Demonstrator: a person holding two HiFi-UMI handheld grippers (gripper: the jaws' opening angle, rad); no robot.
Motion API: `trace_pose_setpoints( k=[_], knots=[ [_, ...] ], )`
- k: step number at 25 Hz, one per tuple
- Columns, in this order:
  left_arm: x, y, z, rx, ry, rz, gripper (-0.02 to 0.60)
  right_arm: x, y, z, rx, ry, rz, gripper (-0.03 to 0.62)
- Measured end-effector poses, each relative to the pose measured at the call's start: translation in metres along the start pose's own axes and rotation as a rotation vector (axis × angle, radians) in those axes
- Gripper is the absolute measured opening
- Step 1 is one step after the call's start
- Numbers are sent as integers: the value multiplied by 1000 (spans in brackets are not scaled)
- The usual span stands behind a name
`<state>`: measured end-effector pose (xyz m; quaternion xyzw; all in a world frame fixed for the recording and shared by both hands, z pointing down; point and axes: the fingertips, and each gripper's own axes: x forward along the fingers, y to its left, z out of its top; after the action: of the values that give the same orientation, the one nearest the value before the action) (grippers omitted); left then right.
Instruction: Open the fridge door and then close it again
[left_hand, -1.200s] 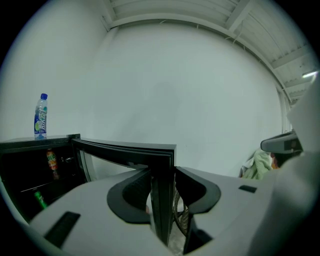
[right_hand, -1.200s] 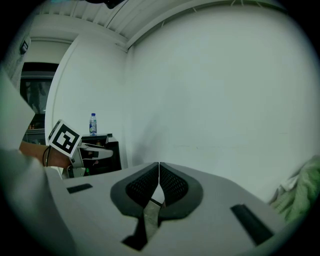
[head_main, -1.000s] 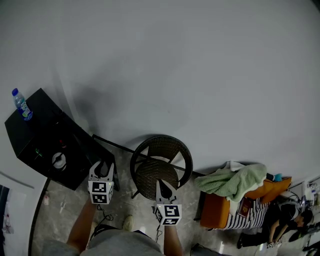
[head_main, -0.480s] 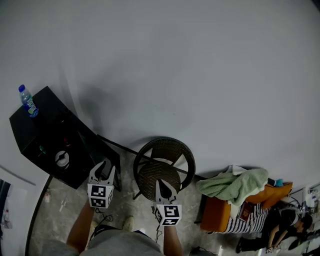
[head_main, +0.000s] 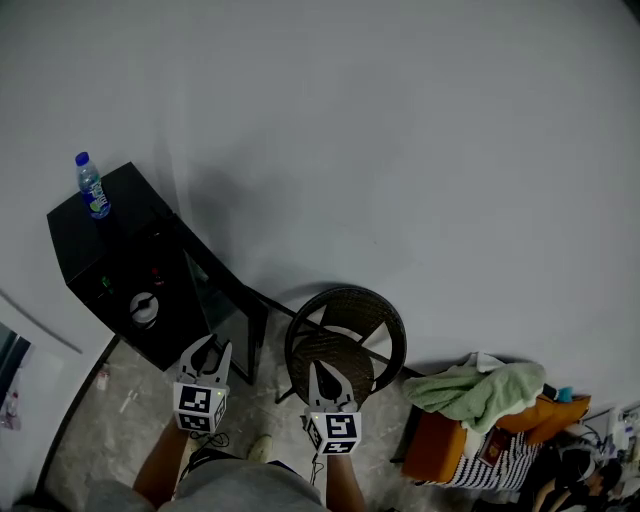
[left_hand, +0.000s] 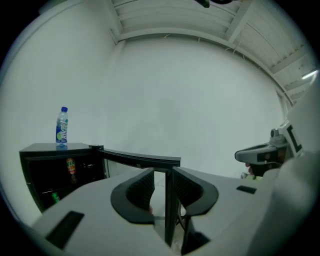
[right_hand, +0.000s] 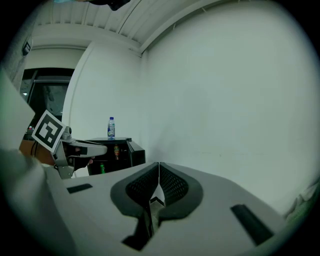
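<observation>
A small black fridge (head_main: 105, 255) stands at the left with its glass door (head_main: 215, 290) swung open towards me. My left gripper (head_main: 205, 345) hovers just left of the door's free edge. In the left gripper view the jaws (left_hand: 162, 175) are parted and have just been closing. The door's edge (left_hand: 169, 200) shows in the gap between them, with light showing on its left side. My right gripper (head_main: 322, 368) is shut and holds nothing, above the round chair. Drinks (left_hand: 70, 166) show inside the fridge.
A water bottle (head_main: 91, 185) stands on the fridge top. A dark wicker chair (head_main: 345, 335) sits right of the door, close to both grippers. Further right a green towel (head_main: 480, 385) lies on an orange seat (head_main: 440, 430). A white wall runs behind everything.
The fridge door stands wider open than a second ago. Both grippers have drawn back towards me, and the fridge now sits higher and further right in the head view.
</observation>
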<state>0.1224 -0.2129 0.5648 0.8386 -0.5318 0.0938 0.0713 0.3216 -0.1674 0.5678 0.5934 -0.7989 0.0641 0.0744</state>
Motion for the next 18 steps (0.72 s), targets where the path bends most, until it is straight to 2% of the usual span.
trace_pose_setpoints(
  k=[12,18],
  knots=[
    [-74,48,-3,-43,-21,170,54,17,62,8,-30,-11,143,25],
    [-98,53,-18,-70,-1,207,12,17,82,8,-31,-9,197,25]
  ],
)
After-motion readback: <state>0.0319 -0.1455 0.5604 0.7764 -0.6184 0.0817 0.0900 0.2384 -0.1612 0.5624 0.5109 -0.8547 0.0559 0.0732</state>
